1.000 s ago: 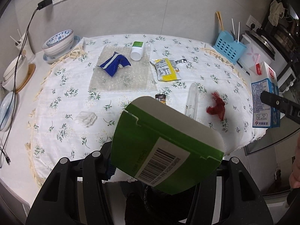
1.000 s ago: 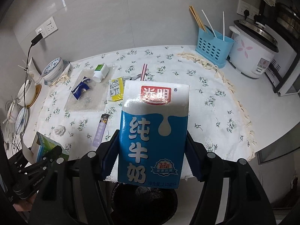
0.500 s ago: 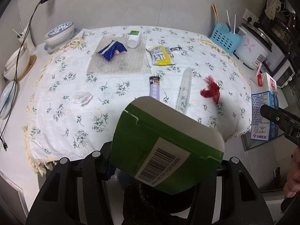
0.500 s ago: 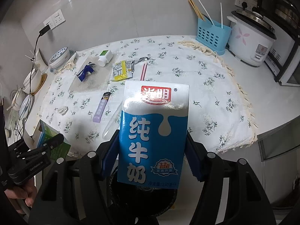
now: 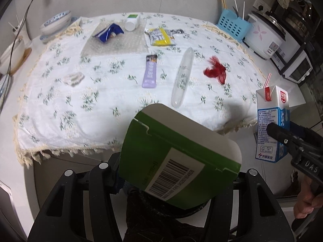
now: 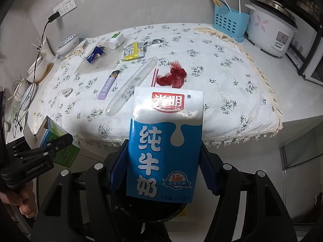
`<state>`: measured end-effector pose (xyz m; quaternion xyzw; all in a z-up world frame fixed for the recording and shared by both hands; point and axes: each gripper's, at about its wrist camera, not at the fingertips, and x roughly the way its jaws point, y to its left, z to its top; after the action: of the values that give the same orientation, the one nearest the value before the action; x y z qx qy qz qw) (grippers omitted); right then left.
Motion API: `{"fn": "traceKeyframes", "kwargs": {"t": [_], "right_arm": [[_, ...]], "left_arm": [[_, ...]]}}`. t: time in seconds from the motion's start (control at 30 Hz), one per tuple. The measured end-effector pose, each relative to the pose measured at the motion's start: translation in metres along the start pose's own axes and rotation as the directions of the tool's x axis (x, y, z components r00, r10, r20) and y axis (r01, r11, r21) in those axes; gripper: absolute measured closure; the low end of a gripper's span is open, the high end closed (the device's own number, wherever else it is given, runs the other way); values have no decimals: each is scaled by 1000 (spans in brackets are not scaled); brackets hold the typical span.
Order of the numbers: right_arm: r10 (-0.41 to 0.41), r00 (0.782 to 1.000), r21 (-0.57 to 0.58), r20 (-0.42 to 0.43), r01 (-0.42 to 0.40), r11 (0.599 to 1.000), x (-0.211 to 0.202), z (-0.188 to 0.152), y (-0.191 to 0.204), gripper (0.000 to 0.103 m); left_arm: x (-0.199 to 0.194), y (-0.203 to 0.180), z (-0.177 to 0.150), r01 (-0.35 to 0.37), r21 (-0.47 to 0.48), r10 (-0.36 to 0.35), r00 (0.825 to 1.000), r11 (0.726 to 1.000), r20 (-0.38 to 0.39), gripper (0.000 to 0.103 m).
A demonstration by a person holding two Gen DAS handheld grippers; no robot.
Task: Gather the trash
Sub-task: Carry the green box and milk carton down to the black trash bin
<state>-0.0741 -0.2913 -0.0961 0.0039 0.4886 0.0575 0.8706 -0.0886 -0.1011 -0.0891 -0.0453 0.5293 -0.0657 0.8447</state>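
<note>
Below the table's near edge, both grippers hold cartons over a dark trash bin (image 6: 153, 211). The left gripper (image 5: 177, 173) is clamped on a green carton (image 5: 177, 161), its fingers closed only as far as the box's width allows; the carton sits tilted, barcode side up, with a pale end flap standing open toward the table. The right gripper (image 6: 163, 167) grips a blue-and-white milk carton (image 6: 165, 143) held upright, blue pads (image 6: 117, 169) pressed against both its sides, a striped straw poking from its top in the left wrist view. Each tool also shows in the other's camera: the right gripper (image 5: 282, 139) with the milk carton (image 5: 271, 125) at the far right, the left gripper (image 6: 54, 147) with the green carton (image 6: 60, 141) at lower left.

On the floral tablecloth (image 5: 60, 92) more litter remains: a purple sachet (image 5: 150, 71), a clear plastic tube (image 5: 182, 80), red netting (image 5: 215, 70), a crumpled tissue (image 5: 73, 77), a yellow wrapper (image 5: 160, 37), a blue wrapper (image 5: 108, 33) on a sheet of bubble wrap (image 5: 121, 44), and a white bottle (image 5: 132, 22) lying on its side. A blue utensil holder (image 5: 234, 27) and a rice cooker (image 5: 264, 38) stand at the far right, stacked bowls (image 5: 55, 23) at the far left.
</note>
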Motion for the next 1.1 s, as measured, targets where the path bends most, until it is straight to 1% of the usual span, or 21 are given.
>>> {"fn": "traceKeyframes", "kwargs": {"t": [0.33, 0.53, 0.63, 0.9, 1.1], "right_arm": [[2, 997, 4, -73, -2, 1000, 31, -51, -6, 41], [-20, 993, -7, -116, 20, 1000, 54, -75, -9, 41], [-32, 990, -3, -137, 32, 999, 68, -86, -12, 41], [-34, 984, -4, -173, 34, 999, 95, -106, -16, 41], [-37, 984, -3, -175, 38, 999, 97, -114, -20, 41]], "left_arm": [[25, -11, -35, 9, 15, -8, 999, 1000, -44, 49], [49, -12, -56, 25, 8, -24, 996, 1000, -81, 49], [60, -12, -65, 13, 16, -11, 996, 1000, -94, 49], [86, -14, -81, 11, 23, -8, 994, 1000, -110, 49], [107, -24, -90, 15, 51, -8, 991, 999, -134, 49]]}}
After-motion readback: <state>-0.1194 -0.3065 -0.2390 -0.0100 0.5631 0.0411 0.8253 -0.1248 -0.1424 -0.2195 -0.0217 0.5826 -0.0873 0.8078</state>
